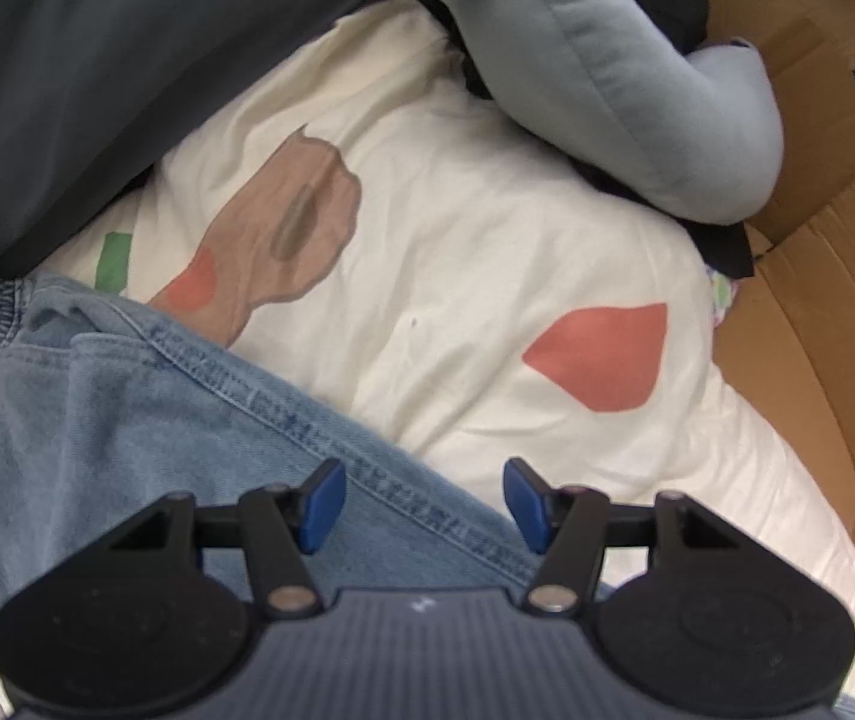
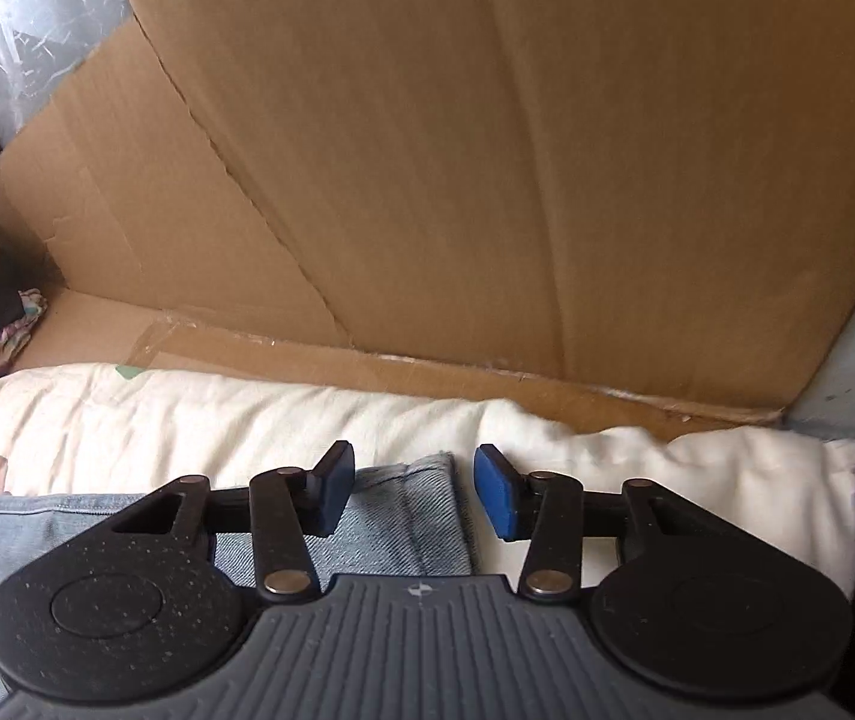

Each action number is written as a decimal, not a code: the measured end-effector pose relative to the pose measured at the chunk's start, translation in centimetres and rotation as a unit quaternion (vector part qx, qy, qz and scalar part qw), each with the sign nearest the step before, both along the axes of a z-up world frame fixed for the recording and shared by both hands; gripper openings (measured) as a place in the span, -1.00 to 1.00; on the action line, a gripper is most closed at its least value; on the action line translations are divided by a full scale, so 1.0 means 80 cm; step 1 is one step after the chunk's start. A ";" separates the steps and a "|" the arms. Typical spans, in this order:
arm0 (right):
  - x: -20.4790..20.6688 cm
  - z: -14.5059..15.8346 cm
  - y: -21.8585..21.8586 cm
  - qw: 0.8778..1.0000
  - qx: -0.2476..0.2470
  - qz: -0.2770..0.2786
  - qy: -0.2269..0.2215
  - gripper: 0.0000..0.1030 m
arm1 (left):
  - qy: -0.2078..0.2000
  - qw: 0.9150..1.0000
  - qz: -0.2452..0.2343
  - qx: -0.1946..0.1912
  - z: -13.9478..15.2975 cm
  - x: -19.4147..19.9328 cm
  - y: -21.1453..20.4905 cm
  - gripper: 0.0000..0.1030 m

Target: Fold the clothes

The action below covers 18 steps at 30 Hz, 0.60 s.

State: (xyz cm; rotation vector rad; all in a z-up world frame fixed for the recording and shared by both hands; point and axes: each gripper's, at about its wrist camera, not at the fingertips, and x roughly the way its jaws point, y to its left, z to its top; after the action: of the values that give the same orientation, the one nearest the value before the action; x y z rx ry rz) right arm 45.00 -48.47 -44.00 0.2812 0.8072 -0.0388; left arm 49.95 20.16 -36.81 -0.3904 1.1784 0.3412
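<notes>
Denim jeans (image 1: 145,420) lie flat on a cream printed quilt (image 1: 457,252); left tool (image 1: 424,504) gapes over a seam, right tool (image 2: 414,495) gapes over the hem (image 2: 421,474), neither gripping; cardboard (image 2: 487,150) stands beyond

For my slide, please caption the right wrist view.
Open right gripper above the jeans hem on a cream blanket.

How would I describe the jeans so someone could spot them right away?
Find the cream quilt with red and brown patches beside the brown cardboard sheets. The light blue denim jeans lie on its near side. Only they have stitched seams and a gathered elastic waistband.
</notes>
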 end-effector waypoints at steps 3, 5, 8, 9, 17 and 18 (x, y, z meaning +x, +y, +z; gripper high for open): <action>0.002 -0.006 0.006 1.000 -0.011 0.013 0.007 -0.04 | 0.009 1.000 0.012 -0.004 -0.009 0.000 0.006 0.12; 0.003 -0.008 0.011 0.999 -0.023 0.027 0.016 -0.04 | 0.004 1.000 0.024 -0.011 -0.015 -0.001 0.013 0.11; 0.006 -0.010 0.012 0.998 -0.030 0.047 0.028 -0.03 | 0.001 0.999 0.041 -0.025 -0.022 0.000 0.021 0.08; 0.007 -0.010 0.011 0.998 -0.032 0.054 0.033 -0.03 | 0.001 0.998 0.048 -0.029 -0.023 0.000 0.022 0.07; -0.004 0.005 0.023 0.994 -0.062 0.090 0.021 -0.57 | -0.007 0.994 0.091 -0.058 -0.019 -0.010 0.039 -0.89; -0.008 0.010 0.025 0.994 -0.067 0.090 0.012 -0.58 | -0.012 0.994 0.088 -0.059 -0.015 -0.011 0.040 -0.95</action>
State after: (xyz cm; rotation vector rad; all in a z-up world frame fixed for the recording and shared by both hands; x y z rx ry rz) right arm 44.39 -46.49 -43.23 0.0813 0.8469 0.0737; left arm 49.09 23.36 -38.01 -0.6020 1.1459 0.4192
